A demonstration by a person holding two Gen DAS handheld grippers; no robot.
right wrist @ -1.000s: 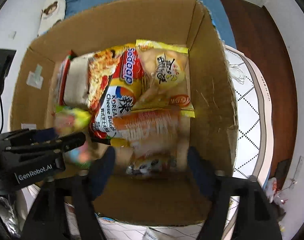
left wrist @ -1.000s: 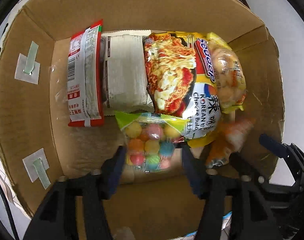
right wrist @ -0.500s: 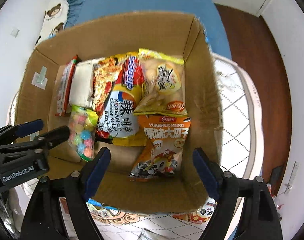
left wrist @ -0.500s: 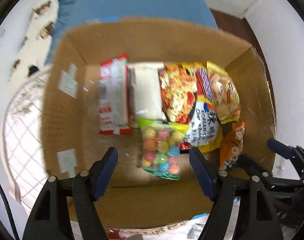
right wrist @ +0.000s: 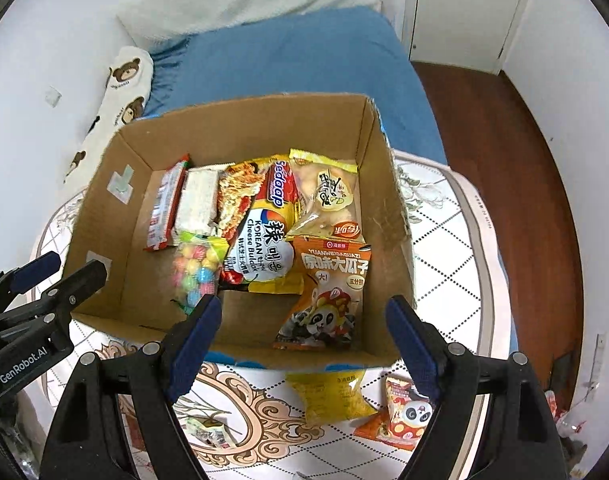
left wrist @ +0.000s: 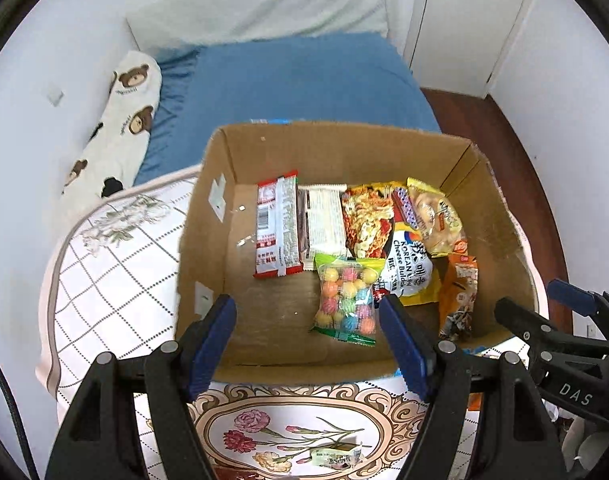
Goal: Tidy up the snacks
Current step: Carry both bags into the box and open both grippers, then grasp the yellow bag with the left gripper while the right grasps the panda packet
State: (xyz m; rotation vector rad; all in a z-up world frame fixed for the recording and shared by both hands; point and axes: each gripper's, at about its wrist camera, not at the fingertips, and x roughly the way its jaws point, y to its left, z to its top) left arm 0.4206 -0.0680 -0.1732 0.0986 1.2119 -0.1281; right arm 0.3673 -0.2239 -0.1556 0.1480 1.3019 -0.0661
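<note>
1. The bed [left wrist: 296, 80], with its blue sheet, lies behind everything; the patterned table [right wrist: 456, 240] stands in front of it.
2. The cardboard box [right wrist: 388, 200] sits on the table and holds a row of packets: noodles, crackers, the candy bag [left wrist: 346, 300] and the orange seed packet [right wrist: 330, 288].
3. Two loose snacks remain outside, on the table just in front of the box's near wall: a yellow packet [right wrist: 328, 396] and a small panda packet [right wrist: 400, 412].
4. Both lie below and between the fingers of the right gripper [right wrist: 300, 344], the yellow one's long axis running towards the box; that hand looks the nearer.
5. The right gripper hangs above the box's near edge, pointing steeply down, jaws apart and empty.
6. The left gripper [left wrist: 308, 344] hangs likewise, apart and empty, above the candy bag.
</note>
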